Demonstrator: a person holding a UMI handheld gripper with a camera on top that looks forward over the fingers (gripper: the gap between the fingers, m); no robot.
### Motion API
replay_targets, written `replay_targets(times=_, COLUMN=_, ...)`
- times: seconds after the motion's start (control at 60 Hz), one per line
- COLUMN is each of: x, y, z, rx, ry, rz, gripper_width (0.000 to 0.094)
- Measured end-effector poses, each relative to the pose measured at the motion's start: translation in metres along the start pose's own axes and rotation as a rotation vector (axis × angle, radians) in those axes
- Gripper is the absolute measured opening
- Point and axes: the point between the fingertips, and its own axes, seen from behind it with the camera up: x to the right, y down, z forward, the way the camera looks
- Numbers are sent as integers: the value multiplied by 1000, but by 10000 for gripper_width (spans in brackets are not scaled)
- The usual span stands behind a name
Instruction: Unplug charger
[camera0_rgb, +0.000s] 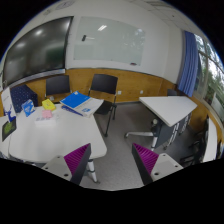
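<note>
My gripper (112, 160) is open and empty, its two purple pads (77, 157) wide apart over grey floor. No charger or plug shows in this view. The fingers sit high above the floor, between a white table (60, 128) to the left and a second white table (168, 107) to the right.
The left table carries a blue folder (76, 101), a yellow item (28, 106) and small clutter. Two black chairs (103, 86) stand by a wood-panelled wall. A whiteboard (108, 42) hangs above. A blue curtain (190, 58) hangs at the right. Grey floor lies between the tables.
</note>
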Motion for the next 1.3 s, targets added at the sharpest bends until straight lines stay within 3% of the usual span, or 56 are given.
replay_targets(times=0.217, x=-58, y=3, z=24, rx=33, ry=-108, rz=-45, gripper_width=854)
replay_targets(times=0.483, x=-208, y=-9, z=29, rx=77, ry=-325, rz=-128, gripper_width=853)
replay_targets(times=0.667, x=-292, y=-18, z=45, rx=105, ry=-401, rz=-137, gripper_width=853)
replay_targets(times=0.883, x=-347, y=-32, z=102, rx=171, ry=-385, rz=-113, gripper_width=853)
replay_targets(times=1.3, x=-416, y=-66, z=247, rx=199, ry=-354, rz=-76, gripper_width=855)
